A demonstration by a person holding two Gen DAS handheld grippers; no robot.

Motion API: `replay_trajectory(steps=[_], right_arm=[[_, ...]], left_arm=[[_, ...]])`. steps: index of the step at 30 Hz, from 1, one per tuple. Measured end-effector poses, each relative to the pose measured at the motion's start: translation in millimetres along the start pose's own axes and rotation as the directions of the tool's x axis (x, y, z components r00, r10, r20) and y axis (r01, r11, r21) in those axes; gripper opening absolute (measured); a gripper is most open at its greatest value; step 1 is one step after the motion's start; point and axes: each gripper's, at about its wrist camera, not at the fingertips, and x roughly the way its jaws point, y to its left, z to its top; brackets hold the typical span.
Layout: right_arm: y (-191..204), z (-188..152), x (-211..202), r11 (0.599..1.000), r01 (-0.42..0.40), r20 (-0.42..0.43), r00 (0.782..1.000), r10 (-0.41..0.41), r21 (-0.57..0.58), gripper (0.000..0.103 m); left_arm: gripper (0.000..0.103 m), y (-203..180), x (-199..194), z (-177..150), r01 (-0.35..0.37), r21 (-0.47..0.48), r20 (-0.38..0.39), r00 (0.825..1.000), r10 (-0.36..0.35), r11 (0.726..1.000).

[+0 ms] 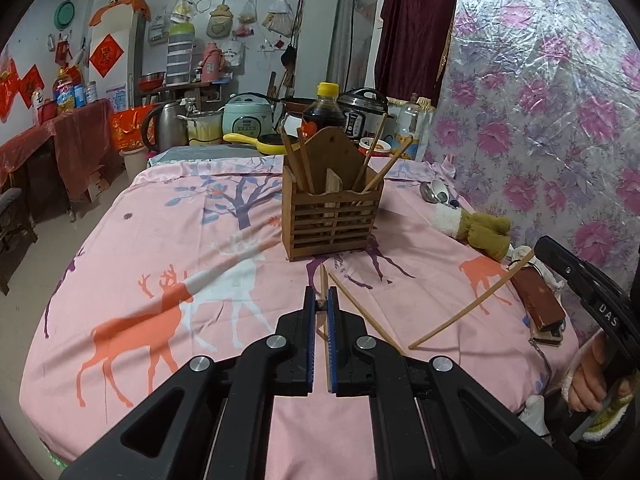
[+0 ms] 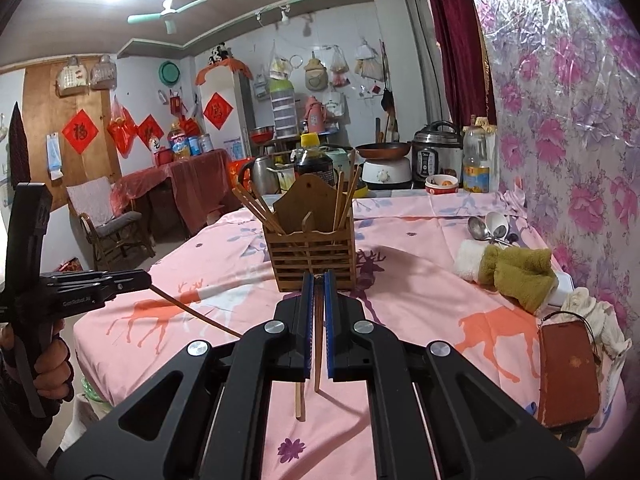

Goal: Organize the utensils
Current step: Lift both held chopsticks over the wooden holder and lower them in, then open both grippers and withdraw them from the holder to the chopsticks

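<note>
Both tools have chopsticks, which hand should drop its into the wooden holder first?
Right, probably. The right tool sits just in front of the holder, its chopsticks aimed at it. The left tool with its chopstick is further back.

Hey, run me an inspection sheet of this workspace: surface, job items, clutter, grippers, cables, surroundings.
Surface: pink deer-print cloth covering the table.
Job's things: wooden utensil holder upright, chopsticks in both compartments; spoons lying by the wall.
Clutter: towels, brown case.
Grippers: left hand-held gripper shut on a chopstick; right hand-held gripper shut on a chopstick; both raised off the cloth.
Cables: nothing seen.
Surroundings: soy sauce bottle, rice cookers, floral foil wall.
</note>
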Motion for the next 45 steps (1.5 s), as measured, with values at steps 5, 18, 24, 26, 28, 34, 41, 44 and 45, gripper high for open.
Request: replay_trajectory(steps=[5, 18, 24, 26, 28, 34, 41, 44, 45], right_arm=[[5, 21, 12, 1.000, -0.013, 0.003, 1.000, 0.014, -0.022, 0.006], [18, 110, 75, 0.998, -0.004, 0.068, 0.998, 0.007, -0.055, 0.006], [16, 171, 116, 0.999, 0.041, 0.144, 0.989, -0.037, -0.021, 0.005], [15, 184, 130, 0.998, 0.059, 0.162, 0.985, -0.057, -0.008, 0.006], [15, 191, 145, 0.997, 0.077, 0.175, 0.982, -0.075, -0.004, 0.006], [8, 170, 200, 0.996, 0.087, 0.056, 0.995, -0.086, -0.016, 0.007], [-4, 150, 174, 0.991, 0.135, 0.053, 0.989, -0.135, 0.002, 0.016], [-5, 151, 142, 0.991, 0.132, 0.110, 0.985, -0.135, 0.038, 0.044], [-5, 150, 131, 0.990, 0.133, 0.132, 0.982, -0.138, 0.047, 0.061]], left_arm=[[0.006, -5, 7, 31, -0.006, 0.041, 0.019, 1.000, 0.005, 0.999], [0.006, -17, 33, 143, 0.041, 0.084, 0.097, 0.994, -0.049, 0.996], [0.006, -8, 46, 210, 0.048, 0.044, 0.204, 0.977, -0.056, 0.998], [0.006, -5, 55, 228, 0.029, 0.034, 0.241, 0.970, -0.037, 0.999], [0.006, -3, 68, 240, 0.012, 0.021, 0.273, 0.962, -0.017, 1.000], [0.018, 3, 138, 215, -0.031, 0.005, 0.205, 0.978, 0.030, 1.000], [0.083, 25, 122, 176, -0.082, -0.040, 0.179, 0.980, 0.088, 0.996], [0.091, 32, 97, 171, -0.097, -0.059, 0.206, 0.973, 0.108, 0.993], [0.093, 32, 90, 168, -0.109, -0.060, 0.213, 0.970, 0.119, 0.992]])
